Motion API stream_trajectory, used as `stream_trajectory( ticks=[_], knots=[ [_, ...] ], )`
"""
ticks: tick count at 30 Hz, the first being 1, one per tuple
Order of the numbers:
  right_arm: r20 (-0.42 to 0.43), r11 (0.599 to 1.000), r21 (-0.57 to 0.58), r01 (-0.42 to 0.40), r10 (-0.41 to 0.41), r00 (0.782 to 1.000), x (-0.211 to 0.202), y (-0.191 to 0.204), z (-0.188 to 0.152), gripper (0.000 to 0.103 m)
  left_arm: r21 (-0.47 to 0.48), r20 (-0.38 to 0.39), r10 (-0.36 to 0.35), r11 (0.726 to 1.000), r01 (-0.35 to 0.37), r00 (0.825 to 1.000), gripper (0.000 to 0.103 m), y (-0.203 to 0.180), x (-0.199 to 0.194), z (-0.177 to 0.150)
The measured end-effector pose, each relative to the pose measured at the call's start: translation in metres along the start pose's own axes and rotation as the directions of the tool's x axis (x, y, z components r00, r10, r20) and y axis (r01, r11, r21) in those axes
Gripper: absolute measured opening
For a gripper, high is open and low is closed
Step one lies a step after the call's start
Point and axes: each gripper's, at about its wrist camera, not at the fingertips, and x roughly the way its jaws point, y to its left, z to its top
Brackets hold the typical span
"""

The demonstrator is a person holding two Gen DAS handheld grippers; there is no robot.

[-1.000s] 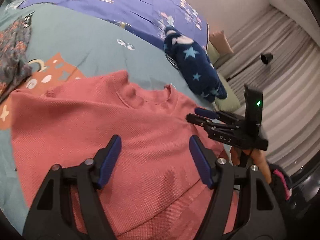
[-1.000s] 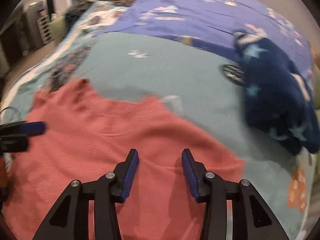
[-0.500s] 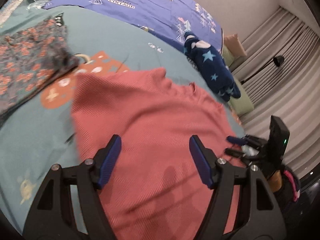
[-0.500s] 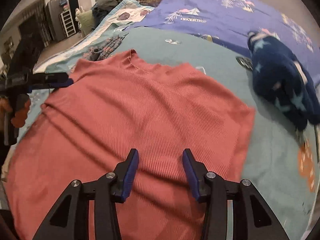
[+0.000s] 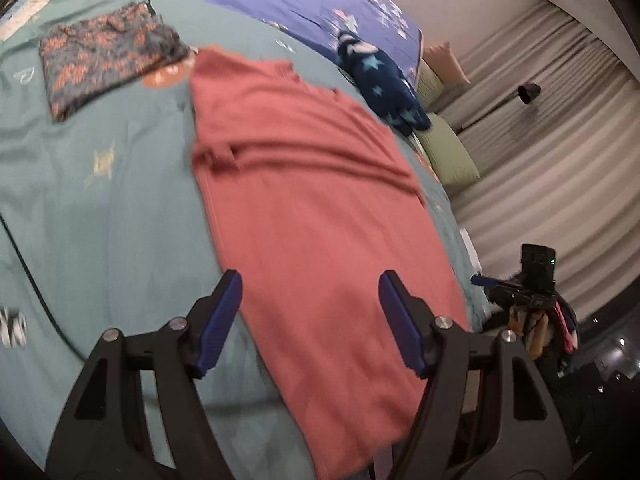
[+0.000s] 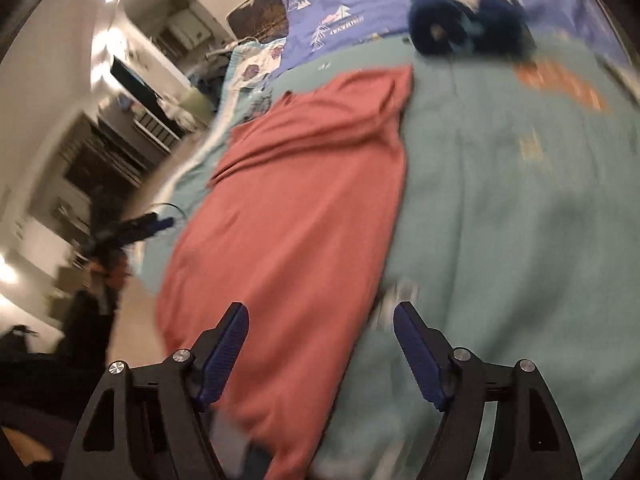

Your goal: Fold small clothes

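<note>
- Our left gripper (image 5: pixel 310 320): jaws apart, nothing between them, poised over the near hem.
- Our right gripper (image 6: pixel 320 352): jaws have just been opening, nothing clamped; wide enough, we judge, to take an edge.
- Red knit top (image 5: pixel 304 200) lies lengthwise on the teal bedspread (image 5: pixel 100 208), sides apparently folded in, so we reckon the hem-to-collar fold is next.
- Farther off: folded floral garment (image 5: pixel 104 56), navy star plush (image 5: pixel 380 80).

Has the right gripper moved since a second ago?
Yes. The right gripper has pulled back from the starry blue blanket toward the red shirt's near end, its jaws just opening, empty.
</note>
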Motion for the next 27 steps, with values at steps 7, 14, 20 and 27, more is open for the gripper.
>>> stream_trajectory(
  ticks=[7,14,20,27],
  knots=[
    [-0.055,0.987,0.121,-0.11,0.118,0.992,0.008,-0.004,-0.081,0.077,-0.116,-0.056,-0.071,0.991,0.064,0.996,0.071,0.004,-0.011,-0.059],
    [-0.085,0.973,0.153,-0.175,0.19,0.978,0.027,0.003,-0.1,0.07,-0.117,-0.113,-0.145,0.984,0.132,0.983,0.071,-0.001,-0.009,-0.097],
    [-0.106,0.966,0.168,-0.197,0.217,0.971,0.049,0.01,-0.095,0.055,-0.171,-0.095,-0.194,0.969,0.176,0.976,0.071,0.006,-0.009,-0.109],
    [-0.106,0.968,0.173,-0.183,0.203,0.973,0.061,0.016,-0.082,0.035,-0.17,-0.123,-0.246,0.96,0.224,0.961,0.071,0.001,-0.002,-0.118]
  ],
)
